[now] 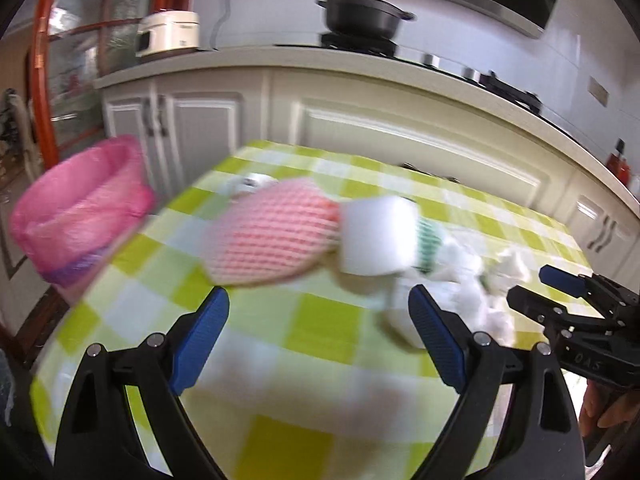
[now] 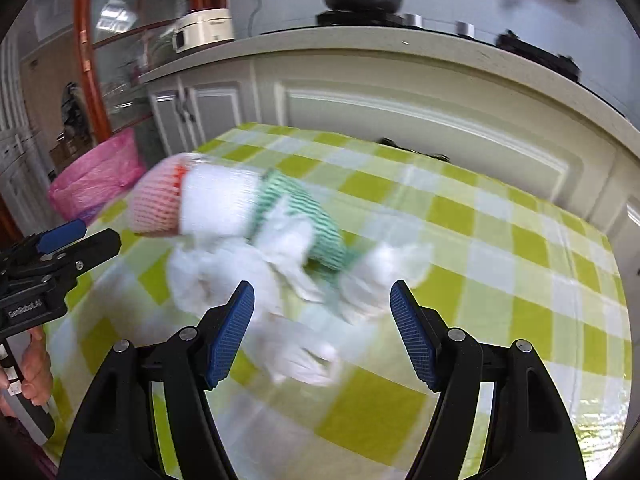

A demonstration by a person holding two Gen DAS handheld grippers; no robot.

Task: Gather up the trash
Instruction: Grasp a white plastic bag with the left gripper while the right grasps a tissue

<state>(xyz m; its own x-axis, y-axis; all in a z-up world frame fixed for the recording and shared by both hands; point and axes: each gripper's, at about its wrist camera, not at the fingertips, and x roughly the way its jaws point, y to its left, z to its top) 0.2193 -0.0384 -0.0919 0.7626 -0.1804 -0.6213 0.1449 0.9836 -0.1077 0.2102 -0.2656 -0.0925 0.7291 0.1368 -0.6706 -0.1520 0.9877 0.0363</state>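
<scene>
Left gripper (image 1: 318, 336): lower frame, jaws wide apart, empty, above bare green-checked tablecloth (image 1: 280, 360).

Right gripper (image 2: 322, 332): lower frame, jaws apart, nothing clamped, aimed at crumpled white tissues (image 2: 240, 276), probably the next pick.

Mid-frame: pink foam fruit net (image 1: 268, 236), white cup (image 1: 376, 236), green foam net (image 2: 316, 224), heaped together.

Left edge, beyond table: pink-lined trash bin (image 1: 80, 216), mouth open to receive.
</scene>
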